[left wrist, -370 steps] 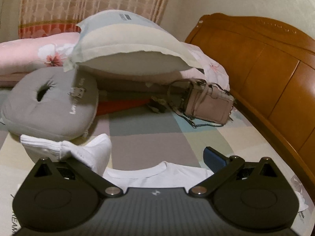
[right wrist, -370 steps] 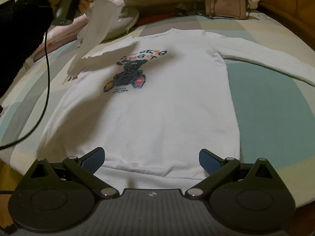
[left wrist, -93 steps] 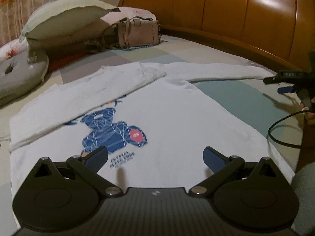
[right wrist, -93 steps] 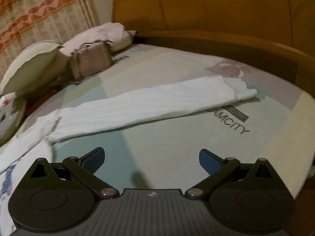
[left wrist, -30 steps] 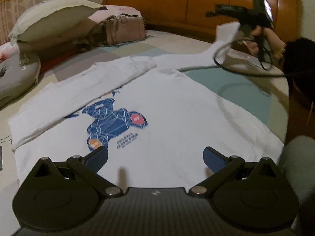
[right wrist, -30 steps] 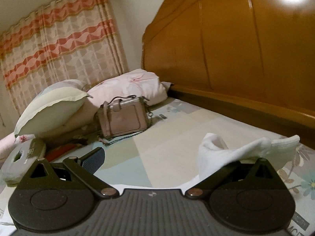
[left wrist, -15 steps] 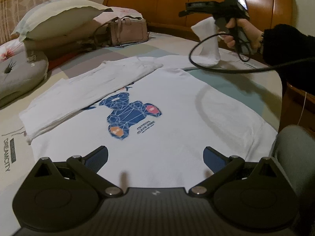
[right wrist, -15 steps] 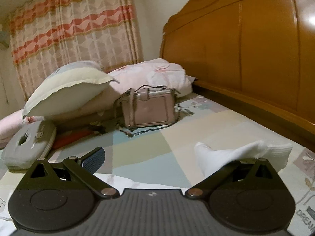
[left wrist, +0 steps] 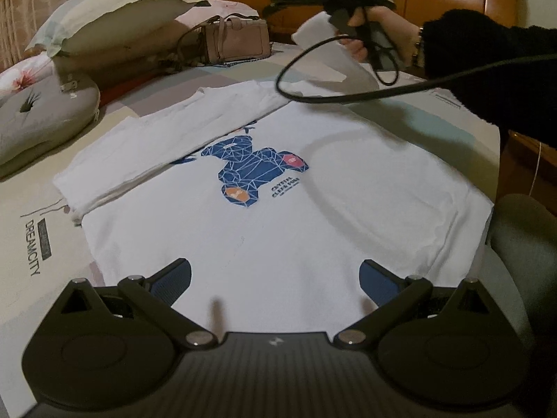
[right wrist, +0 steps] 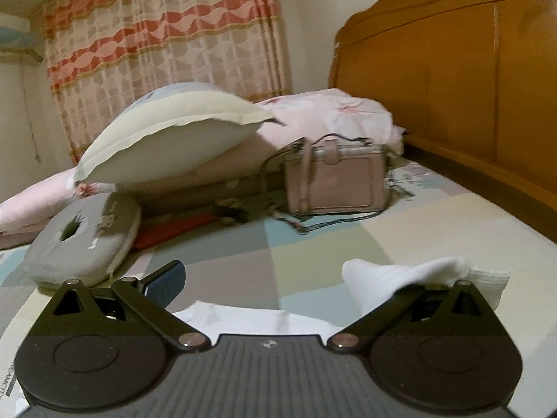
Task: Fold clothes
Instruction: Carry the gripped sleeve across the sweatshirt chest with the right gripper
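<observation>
Left wrist view: the left gripper (left wrist: 275, 277) is held with fingers spread wide, empty, above the hem of the shirt (left wrist: 313, 188), which is laid flat on the bed (left wrist: 28, 261). One sleeve (left wrist: 167, 139) is folded across the chest.

Right wrist view: the other sleeve (right wrist: 417, 278) is seen lifted at the right gripper (right wrist: 275, 285); whether it is clamped cannot be told.

in the right wrist view the sleeve (right wrist: 417, 278) drapes over the right finger of the right gripper (right wrist: 275, 285), hiding its pad, so the grip cannot be judged. beyond the jaws the handbag (right wrist: 336, 177) is blurred. in the left wrist view, the cuff (left wrist: 315, 29) is half hidden behind the hand (left wrist: 379, 31).
</observation>
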A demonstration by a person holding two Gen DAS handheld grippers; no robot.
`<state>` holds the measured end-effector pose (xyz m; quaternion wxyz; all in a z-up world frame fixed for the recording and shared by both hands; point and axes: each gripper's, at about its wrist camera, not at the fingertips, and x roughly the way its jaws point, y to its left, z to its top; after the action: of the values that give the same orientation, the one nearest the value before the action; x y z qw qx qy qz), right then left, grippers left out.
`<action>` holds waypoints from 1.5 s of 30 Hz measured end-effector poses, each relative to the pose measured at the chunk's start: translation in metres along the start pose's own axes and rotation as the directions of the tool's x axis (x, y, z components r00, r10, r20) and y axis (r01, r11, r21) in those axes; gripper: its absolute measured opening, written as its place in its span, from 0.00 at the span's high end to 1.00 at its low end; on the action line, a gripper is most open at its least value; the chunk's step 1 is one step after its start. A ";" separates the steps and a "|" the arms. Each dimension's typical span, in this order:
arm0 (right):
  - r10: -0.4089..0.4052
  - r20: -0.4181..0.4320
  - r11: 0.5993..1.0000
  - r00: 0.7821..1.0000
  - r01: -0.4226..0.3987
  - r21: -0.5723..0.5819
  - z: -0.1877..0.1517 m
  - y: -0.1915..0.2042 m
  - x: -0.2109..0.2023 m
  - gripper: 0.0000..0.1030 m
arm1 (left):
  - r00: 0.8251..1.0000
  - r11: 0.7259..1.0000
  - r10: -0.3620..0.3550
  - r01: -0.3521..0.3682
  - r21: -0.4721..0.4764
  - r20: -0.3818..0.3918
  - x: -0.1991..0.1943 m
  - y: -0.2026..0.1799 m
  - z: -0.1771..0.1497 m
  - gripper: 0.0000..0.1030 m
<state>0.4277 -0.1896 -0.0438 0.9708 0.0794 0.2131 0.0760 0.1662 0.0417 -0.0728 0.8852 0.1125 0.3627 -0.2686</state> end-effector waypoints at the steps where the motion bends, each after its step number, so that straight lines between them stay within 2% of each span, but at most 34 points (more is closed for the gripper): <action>1: 0.008 -0.004 1.000 1.000 -0.008 -0.007 0.000 0.006 0.004 0.00 | 1.000 1.000 -0.002 0.002 -0.003 -0.001 -0.001 0.001 -0.001 0.01; 15: 0.155 -0.023 0.986 0.988 -0.157 -0.055 0.002 0.091 0.037 0.00 | 1.000 0.999 -0.010 0.009 -0.049 -0.019 -0.004 0.003 -0.013 0.01; 28: 0.293 -0.023 0.951 0.956 -0.294 -0.097 0.003 0.158 0.030 0.00 | 0.999 0.996 -0.003 -0.001 -0.093 -0.041 -0.008 0.001 -0.024 0.01; 35: 0.340 -0.046 0.933 0.939 -0.343 -0.109 0.001 0.187 0.034 0.00 | 0.999 0.994 0.007 -0.012 -0.107 -0.046 -0.014 0.000 -0.029 0.01; 45: 0.416 -0.096 0.893 0.904 -0.426 -0.144 -0.015 0.233 0.033 0.00 | 0.999 0.992 0.021 -0.027 -0.125 -0.051 -0.022 0.002 -0.034 0.01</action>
<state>0.4241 0.0460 -0.0272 0.9274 0.0423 0.2144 0.3037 0.1342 0.0658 -0.0817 0.8845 0.0674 0.3992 -0.2318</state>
